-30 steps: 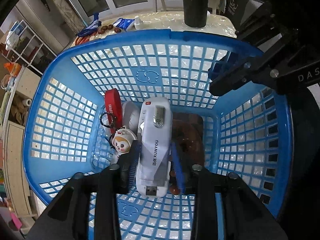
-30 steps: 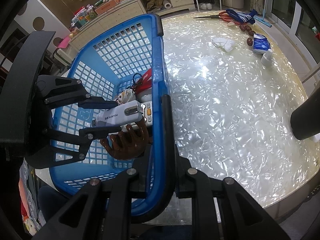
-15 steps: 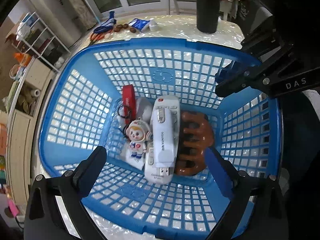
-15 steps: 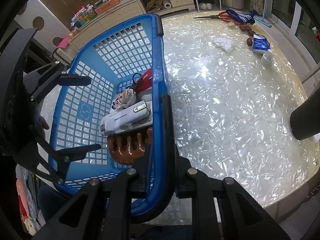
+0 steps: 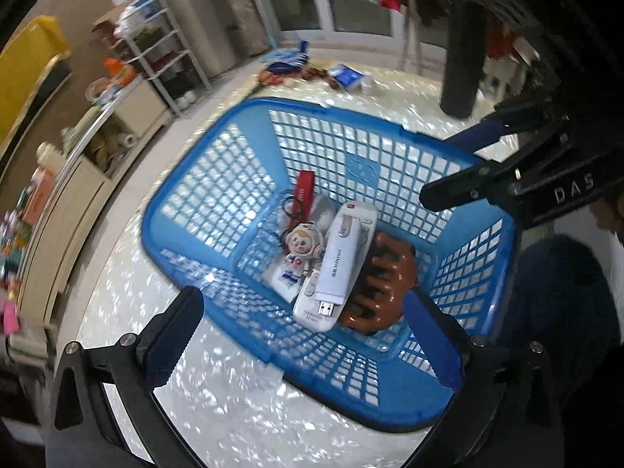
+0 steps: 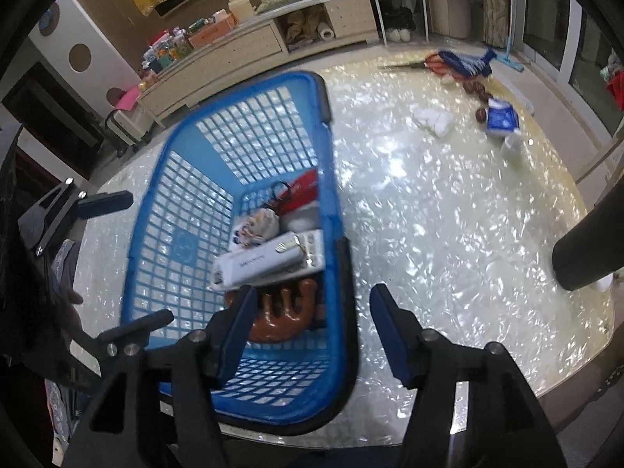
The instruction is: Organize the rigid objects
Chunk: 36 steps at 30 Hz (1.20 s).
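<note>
Your left gripper (image 5: pixel 308 335) is opening, fully spread and empty above the basket (image 5: pixel 187 210). Your right gripper (image 6: pixel 312 323) is opening astride the basket's rim, gripping nothing.

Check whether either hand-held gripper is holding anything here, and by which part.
Nothing is held. The left hand-held gripper is opening, empty, above the white USB modem lying in the blue basket. The right hand-held gripper is opening, straddling the basket's rim without clamping it.
</note>
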Available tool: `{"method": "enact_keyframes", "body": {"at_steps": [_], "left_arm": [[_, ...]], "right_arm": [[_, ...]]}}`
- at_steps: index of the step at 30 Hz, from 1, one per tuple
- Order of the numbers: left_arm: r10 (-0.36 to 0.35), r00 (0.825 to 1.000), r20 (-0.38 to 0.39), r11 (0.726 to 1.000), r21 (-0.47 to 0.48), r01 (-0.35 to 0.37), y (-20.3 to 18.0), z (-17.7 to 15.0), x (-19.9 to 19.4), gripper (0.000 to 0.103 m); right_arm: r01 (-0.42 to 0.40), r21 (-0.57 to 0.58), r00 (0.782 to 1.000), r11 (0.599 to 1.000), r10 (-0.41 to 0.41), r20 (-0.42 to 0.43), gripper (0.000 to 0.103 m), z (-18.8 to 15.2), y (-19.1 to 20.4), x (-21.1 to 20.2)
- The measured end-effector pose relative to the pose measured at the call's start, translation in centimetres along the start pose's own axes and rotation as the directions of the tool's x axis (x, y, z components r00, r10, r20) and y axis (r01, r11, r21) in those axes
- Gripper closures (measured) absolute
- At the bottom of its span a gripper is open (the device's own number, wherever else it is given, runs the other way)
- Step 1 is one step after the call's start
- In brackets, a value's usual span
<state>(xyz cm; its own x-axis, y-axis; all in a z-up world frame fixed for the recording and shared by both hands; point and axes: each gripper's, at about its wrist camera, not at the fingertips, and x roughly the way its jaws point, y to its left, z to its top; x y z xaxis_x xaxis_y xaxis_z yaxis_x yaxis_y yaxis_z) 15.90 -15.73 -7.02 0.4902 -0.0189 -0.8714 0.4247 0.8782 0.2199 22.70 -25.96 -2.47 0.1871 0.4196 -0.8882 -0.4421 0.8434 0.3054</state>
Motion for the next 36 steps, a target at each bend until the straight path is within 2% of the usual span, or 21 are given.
{"method": "enact_keyframes", "body": {"at_steps": [4, 9, 14, 18, 21, 26, 36], "left_arm": [[0.075, 0.996, 0.049, 0.984, -0.168, -0.066, 1.1, -1.3, -2.6, 0.000], [0.153, 0.988, 0.032, 0.916, -0.379, -0.130, 3.0, -4.1, -5.7, 0.000], [0.186, 0.982, 0.027, 0.860, -0.488, -0.150, 4.2, -6.7, -8.4, 0.000], [0.171, 0.983, 0.065, 0.822, -0.560, -0.105, 5.3, -8.4, -10.5, 0.000], [0.185, 0.978, 0.102, 0.799, -0.595, -0.089, 5.8, -9.4, -12.3, 0.000], [0.180, 0.976, 0.126, 0.779, -0.623, -0.063, 5.8, -10.4, -14.0, 0.000], [0.168, 0.976, 0.142, 0.763, -0.645, -0.037, 5.5, -11.5, -14.9, 0.000]], "right_arm": [[0.003, -0.030, 0.999, 1.000, -0.002, 0.034, 0.010, 0.2, 1.7, -1.4], [-0.021, -0.071, 0.998, 0.997, 0.025, 0.055, 0.001, -0.2, 4.7, -2.5], [-0.008, -0.124, 0.996, 0.992, 0.019, 0.090, 0.000, -0.8, 7.9, -3.6], [0.032, -0.152, 0.991, 0.988, -0.012, 0.133, 0.000, -1.5, 10.0, -5.1], [0.068, -0.159, 0.982, 0.985, -0.037, 0.187, 0.000, -2.0, 10.8, -6.2], [0.068, -0.188, 0.981, 0.980, -0.031, 0.193, 0.000, -2.7, 12.5, -6.7], [0.075, -0.194, 0.978, 0.978, -0.035, 0.204, 0.000, -3.4, 13.6, -7.1]]}}
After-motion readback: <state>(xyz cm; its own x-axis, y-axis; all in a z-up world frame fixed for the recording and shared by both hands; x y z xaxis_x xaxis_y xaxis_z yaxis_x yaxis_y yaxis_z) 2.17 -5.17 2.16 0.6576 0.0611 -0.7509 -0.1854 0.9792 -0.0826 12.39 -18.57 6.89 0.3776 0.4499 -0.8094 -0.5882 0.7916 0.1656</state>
